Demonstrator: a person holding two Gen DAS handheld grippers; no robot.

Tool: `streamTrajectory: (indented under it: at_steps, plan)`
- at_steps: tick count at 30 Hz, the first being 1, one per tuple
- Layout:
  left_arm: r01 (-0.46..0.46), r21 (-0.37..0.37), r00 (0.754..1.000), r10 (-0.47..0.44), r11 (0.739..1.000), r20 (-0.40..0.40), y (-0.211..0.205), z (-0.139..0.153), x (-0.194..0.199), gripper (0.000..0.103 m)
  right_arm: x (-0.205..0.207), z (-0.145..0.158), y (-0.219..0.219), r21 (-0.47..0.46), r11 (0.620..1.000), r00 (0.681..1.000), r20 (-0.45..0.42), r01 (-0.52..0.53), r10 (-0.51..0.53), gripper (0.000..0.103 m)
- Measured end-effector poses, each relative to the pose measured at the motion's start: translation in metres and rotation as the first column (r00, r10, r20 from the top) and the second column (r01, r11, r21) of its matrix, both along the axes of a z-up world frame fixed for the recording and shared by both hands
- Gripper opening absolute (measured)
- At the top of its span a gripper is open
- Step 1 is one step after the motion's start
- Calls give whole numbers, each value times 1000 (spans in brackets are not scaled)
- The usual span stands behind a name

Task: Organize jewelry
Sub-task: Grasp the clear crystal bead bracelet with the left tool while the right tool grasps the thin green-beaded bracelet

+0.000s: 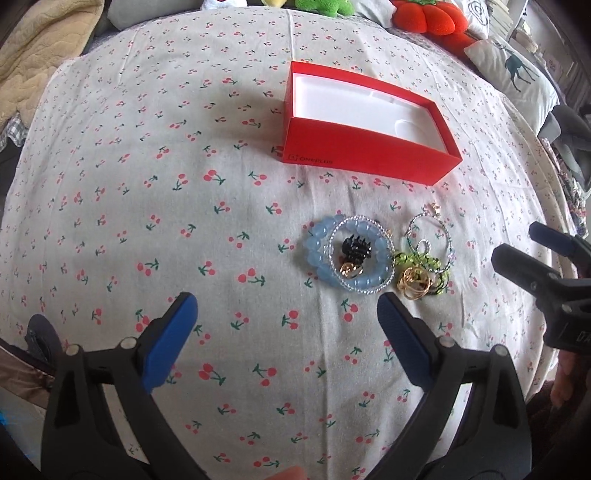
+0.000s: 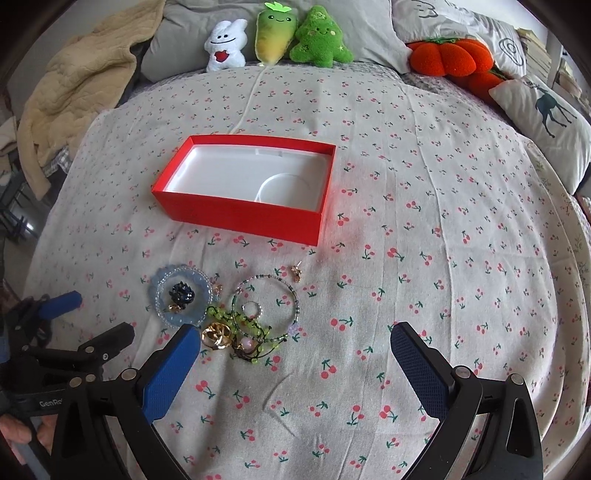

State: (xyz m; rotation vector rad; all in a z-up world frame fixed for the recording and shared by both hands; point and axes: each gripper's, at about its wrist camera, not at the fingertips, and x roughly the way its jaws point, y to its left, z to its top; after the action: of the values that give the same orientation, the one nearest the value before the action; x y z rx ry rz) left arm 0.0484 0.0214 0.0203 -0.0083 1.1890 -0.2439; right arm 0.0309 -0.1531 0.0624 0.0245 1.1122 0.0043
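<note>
Cherry-print bedsheet point(image 2: 424, 206) covers a bed backed by grey pillows, where a white plush point(image 2: 226, 46), a carrot plush point(image 2: 275, 33), a green tree plush point(image 2: 320, 38) and an orange pumpkin plush point(image 2: 448, 55) line the far edge, with a beige blanket point(image 2: 77, 81) bunched at 10 o'clock and a deer-print cushion point(image 2: 546, 122) at 2 o'clock. An open red box point(image 2: 236, 214) with a white lining sits on the sheet near the centre of the right wrist view. Just below it, toward 7 o'clock, lies the jewelry: a pale blue bead bracelet point(image 2: 164, 314) ringing a small black hair claw point(image 2: 181, 294), touching a tangle of green beaded strands point(image 2: 255, 332), thin beaded hoops point(image 2: 266, 299), a gold ring point(image 2: 217, 338) and a small gold earring point(image 2: 296, 272) lying slightly apart toward the box. The right hand-held gripper point(image 2: 295, 354) hovers with fingers spread wide, its left pad just beside the gold ring. The left hand-held gripper point(image 1: 288, 328) is likewise spread, holding nothing, with the blue bracelet just above its right finger
</note>
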Motion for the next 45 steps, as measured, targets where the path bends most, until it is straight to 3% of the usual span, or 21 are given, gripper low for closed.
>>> streamTrajectory:
  at_steps: [2, 4, 6, 7, 10, 13, 25, 32, 38, 45]
  plan:
    - [-1, -72, 1000, 0, 997, -19, 4, 1, 8, 93, 9, 0, -6, 26, 1000, 1000, -12, 2, -1, 102]
    - [-2, -136, 1000, -2, 991, -31, 7, 0, 15, 82, 18, -4, -12, 73, 997, 1000, -23, 5, -4, 97]
    - [-5, -188, 999, -4, 982, -46, 8, -5, 21, 69, 25, -11, -21, 119, 993, 999, -39, 27, -23, 86]
    - [-9, -205, 998, -3, 979, -60, 8, -8, 25, 58, 28, -17, -25, 144, 989, 998, -51, 37, -30, 76]
    - [-18, -264, 994, -12, 964, -111, 6, -17, 35, 42, 36, -37, -36, 223, 972, 992, -118, 68, -42, 49]
    - [-4, -266, 993, -28, 964, -117, 0, -21, 39, 31, 42, -47, -40, 248, 966, 989, -145, 76, -41, 40]
    - [43, -190, 991, -66, 981, -116, -14, -30, 53, 15, 52, -65, -42, 246, 967, 983, -182, 68, -23, 31]
    - [85, -169, 990, -103, 982, -99, -24, -26, 51, 12, 53, -67, -36, 225, 973, 984, -180, 50, -9, 20]
    - [111, -97, 989, -119, 989, -85, -30, -28, 50, 11, 52, -72, -31, 195, 980, 984, -181, 29, 7, 19]
    - [122, -68, 984, -129, 990, -122, -38, -40, 49, 8, 57, -79, -16, 153, 988, 983, -181, 24, 4, 17]
